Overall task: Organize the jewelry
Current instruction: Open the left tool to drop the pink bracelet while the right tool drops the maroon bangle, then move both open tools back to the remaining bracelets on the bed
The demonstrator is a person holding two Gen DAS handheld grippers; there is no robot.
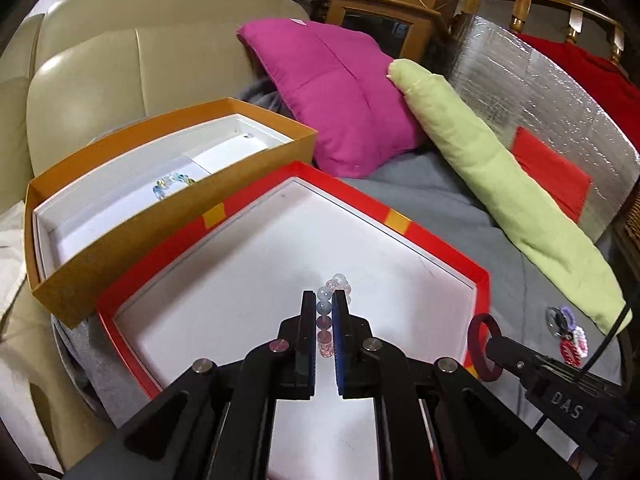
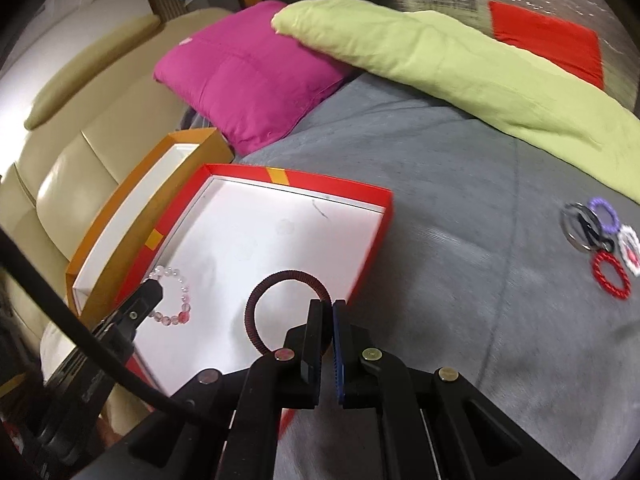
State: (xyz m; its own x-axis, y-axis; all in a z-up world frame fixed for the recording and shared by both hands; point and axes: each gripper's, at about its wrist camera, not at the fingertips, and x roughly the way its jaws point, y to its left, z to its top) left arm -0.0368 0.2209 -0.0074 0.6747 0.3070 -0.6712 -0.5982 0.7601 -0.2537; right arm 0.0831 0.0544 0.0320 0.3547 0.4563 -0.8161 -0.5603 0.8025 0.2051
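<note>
My left gripper [image 1: 323, 300] is shut on a bracelet of pink and clear beads [image 1: 339, 280], which hangs over the white floor of the red box [image 1: 360, 196]. In the right wrist view the same bracelet [image 2: 185, 312] dangles from the left gripper [image 2: 156, 284] at the box's left side. My right gripper [image 2: 328, 308] is shut on a dark maroon hair tie [image 2: 276, 280], held over the near right part of the red box [image 2: 320, 180]. From the left wrist view, the right gripper [image 1: 491, 338] and its hair tie [image 1: 474, 354] sit at the box's right rim.
An orange box [image 1: 132, 236] beside the red one holds a blue-green bead bracelet [image 1: 172, 184]. A small pile of hair ties and rings [image 2: 610, 268] lies on the grey blanket [image 2: 460, 200] to the right. A magenta cushion [image 1: 340, 96] and a green pillow [image 1: 500, 184] lie behind.
</note>
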